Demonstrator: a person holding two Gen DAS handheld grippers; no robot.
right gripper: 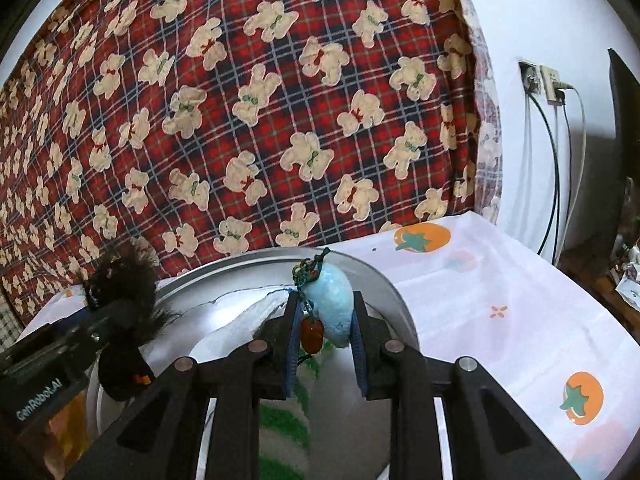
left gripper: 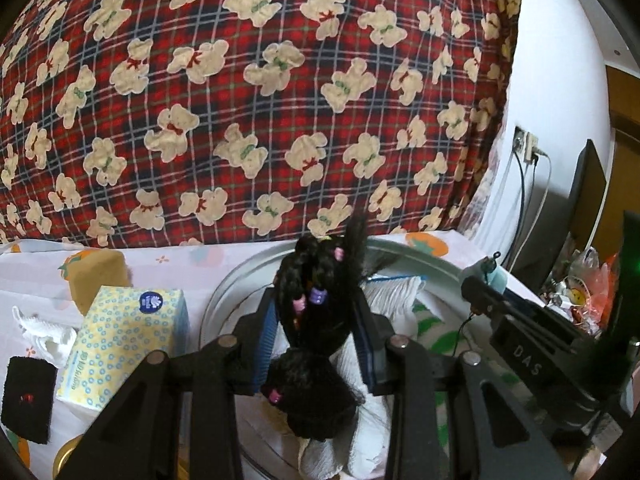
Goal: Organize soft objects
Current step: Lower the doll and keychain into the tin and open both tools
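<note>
My left gripper (left gripper: 318,304) is shut on a black hairpiece with pink and purple beads (left gripper: 316,320) and holds it above a round metal basin (left gripper: 224,292). White cloths (left gripper: 394,290) and a green-and-white towel (left gripper: 434,334) lie in the basin. My right gripper (right gripper: 324,312) is shut on a light blue plush charm with a cord and an orange tag (right gripper: 330,300), also above the basin (right gripper: 384,280). The left gripper with the hairpiece (right gripper: 120,300) shows at the left of the right wrist view.
A yellow tissue pack (left gripper: 124,340), a tan sponge (left gripper: 98,276), a white rag (left gripper: 44,334) and a black wristband (left gripper: 28,398) lie left of the basin. A bear-print plaid quilt (left gripper: 260,92) rises behind. Cables and a socket (right gripper: 548,84) are at the right wall.
</note>
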